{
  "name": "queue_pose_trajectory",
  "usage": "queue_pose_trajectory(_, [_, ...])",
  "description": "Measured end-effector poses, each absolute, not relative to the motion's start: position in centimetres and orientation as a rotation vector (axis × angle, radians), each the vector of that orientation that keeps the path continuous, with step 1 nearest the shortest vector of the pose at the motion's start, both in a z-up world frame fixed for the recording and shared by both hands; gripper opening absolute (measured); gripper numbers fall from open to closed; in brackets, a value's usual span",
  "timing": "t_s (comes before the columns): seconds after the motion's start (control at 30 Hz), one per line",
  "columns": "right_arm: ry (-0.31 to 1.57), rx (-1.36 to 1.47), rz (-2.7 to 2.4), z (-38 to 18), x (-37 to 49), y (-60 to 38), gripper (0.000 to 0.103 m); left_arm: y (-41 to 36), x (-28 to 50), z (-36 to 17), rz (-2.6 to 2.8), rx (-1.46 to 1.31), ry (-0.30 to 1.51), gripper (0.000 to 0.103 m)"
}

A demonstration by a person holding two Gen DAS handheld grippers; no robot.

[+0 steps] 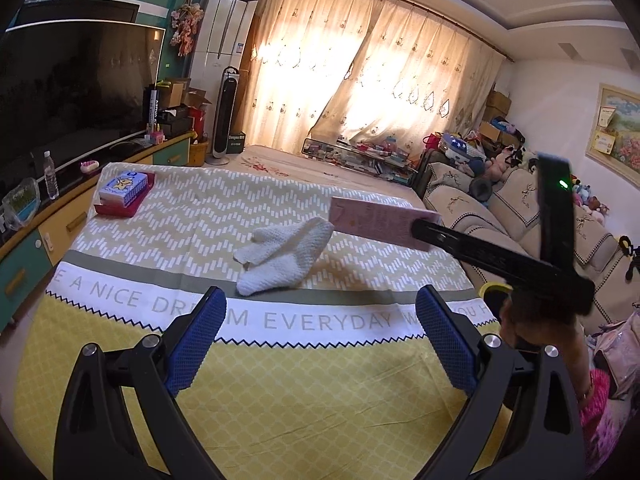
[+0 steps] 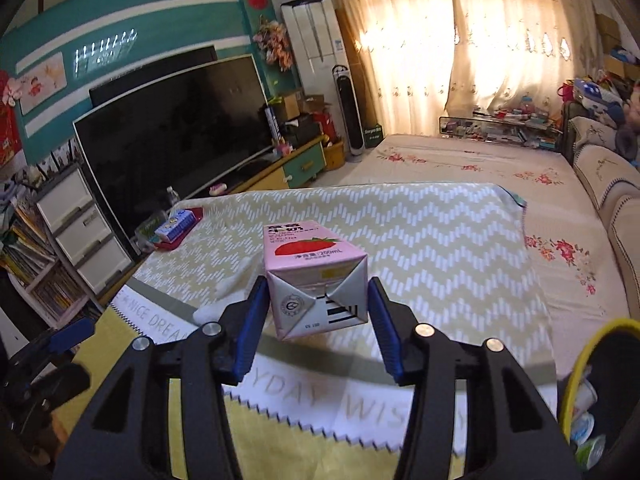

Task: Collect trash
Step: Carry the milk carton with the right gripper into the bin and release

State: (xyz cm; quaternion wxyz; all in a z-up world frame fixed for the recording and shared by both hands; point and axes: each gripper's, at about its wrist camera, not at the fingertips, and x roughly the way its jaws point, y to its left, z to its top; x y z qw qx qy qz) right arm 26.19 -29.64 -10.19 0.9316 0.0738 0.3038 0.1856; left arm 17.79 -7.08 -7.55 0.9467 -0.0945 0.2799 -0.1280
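Observation:
My right gripper (image 2: 318,292) is shut on a pink strawberry milk carton (image 2: 314,276) and holds it above the table. In the left wrist view the carton (image 1: 380,220) shows at the right, held out over the cloth by the right gripper's black fingers (image 1: 432,236). My left gripper (image 1: 320,320) is open and empty, low over the near part of the tablecloth (image 1: 280,380). A white knitted cloth (image 1: 280,256) lies crumpled on the table just beyond it. A bin with a yellow rim (image 2: 592,360) stands at the lower right and holds several yoghurt cups.
A tissue pack on a red tray (image 1: 124,192) sits at the table's far left corner. A TV (image 1: 72,92) on a cabinet runs along the left, with a water bottle (image 1: 50,174). A sofa (image 1: 520,216) stands at the right.

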Motion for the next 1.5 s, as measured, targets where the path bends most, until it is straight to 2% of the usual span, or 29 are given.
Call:
queue_pose_trajectory(0.23, [0.499,0.228,0.239,-11.2,19.4,-33.9,0.048,-8.1,16.9,-7.9,-0.269,-0.176,0.560,0.094])
queue_pose_trajectory(0.67, [0.439,0.367,0.149,-10.7,13.9,-42.6,0.048,-10.7,16.6,-9.0,-0.285,-0.142,0.587,0.094])
queue_pose_trajectory(0.9, [0.364,0.348,-0.017,-9.1,11.5,-47.5,0.048,-11.2,16.9,-9.1,-0.288,-0.135,0.597,0.094])
queue_pose_trajectory(1.23, [0.444,0.307,-0.279,-12.7,13.5,-55.0,0.048,-11.8,17.7,-10.2,-0.293,-0.126,0.628,0.094])
queue_pose_trajectory(1.5, [0.480,0.305,-0.335,-15.0,15.8,-57.1,0.049,-12.4,18.1,-10.4,-0.296,-0.116,0.642,0.094])
